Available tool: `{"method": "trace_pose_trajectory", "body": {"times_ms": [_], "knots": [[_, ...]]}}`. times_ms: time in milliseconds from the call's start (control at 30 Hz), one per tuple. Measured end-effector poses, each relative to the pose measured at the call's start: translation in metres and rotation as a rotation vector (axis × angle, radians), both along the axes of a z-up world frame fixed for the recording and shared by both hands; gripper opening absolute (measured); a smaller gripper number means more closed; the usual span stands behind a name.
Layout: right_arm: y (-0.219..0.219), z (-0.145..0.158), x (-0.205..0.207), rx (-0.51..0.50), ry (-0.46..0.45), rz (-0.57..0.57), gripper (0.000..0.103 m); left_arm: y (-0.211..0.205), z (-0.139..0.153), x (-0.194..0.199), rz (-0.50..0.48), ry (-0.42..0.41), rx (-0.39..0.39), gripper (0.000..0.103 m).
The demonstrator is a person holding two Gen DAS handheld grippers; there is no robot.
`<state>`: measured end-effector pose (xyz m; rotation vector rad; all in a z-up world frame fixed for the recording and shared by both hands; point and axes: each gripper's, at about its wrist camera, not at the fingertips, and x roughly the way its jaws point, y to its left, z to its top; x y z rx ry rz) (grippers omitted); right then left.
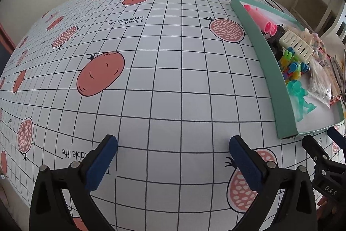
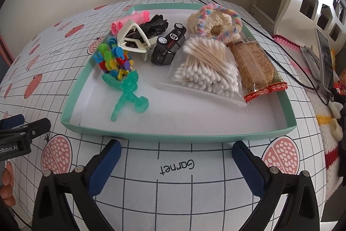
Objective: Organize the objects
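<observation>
Both grippers hang over a checked tablecloth [image 1: 164, 79] printed with red fruit. The left gripper [image 1: 173, 151] has its jaws spread wide with nothing between them, above bare cloth. The right gripper [image 2: 176, 157] is likewise released and empty, just short of the near wall of a shallow green tray [image 2: 173, 136].

The things all lie inside that tray — a clear bag of cotton swabs [image 2: 205, 64], a wrapped snack [image 2: 255, 66], a pastel hair scrunchie [image 2: 216, 21], a black toy car [image 2: 168, 44] tipped on its side, a green plastic figure [image 2: 129, 92], a heap of small coloured pieces [image 2: 112, 57], a pink tube [image 2: 129, 18] and a cream plastic piece [image 2: 134, 36], perhaps a clip.
</observation>
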<state>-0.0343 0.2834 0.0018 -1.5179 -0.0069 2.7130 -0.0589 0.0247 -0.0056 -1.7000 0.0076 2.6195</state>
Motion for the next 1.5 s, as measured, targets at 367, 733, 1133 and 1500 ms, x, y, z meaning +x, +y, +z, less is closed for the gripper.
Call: {"method": "trace_pose_trajectory", "body": {"times_ms": [367,733,1133,1500], "knots": [[-0.001,0.0002,0.0002,0.0,-0.001,0.005,0.103,0.0091,-0.0038,-0.004,0.003,-0.001,-0.001,0.103],[-0.001,0.0004,0.0005,0.0,-0.001,0.005,0.103,0.0103,-0.0042,-0.0066,0.004,-0.001,-0.001,0.103],[-0.0009,0.0002,0.0006,0.001,-0.001,0.004,0.103,0.009,-0.0036,-0.0067,0.004,-0.001,-0.001,0.103],[-0.0011,0.0002,0.0009,0.001,-0.001,0.004,0.103,0.008,-0.0024,-0.0072,0.005,-0.002,0.0,0.103]]}}
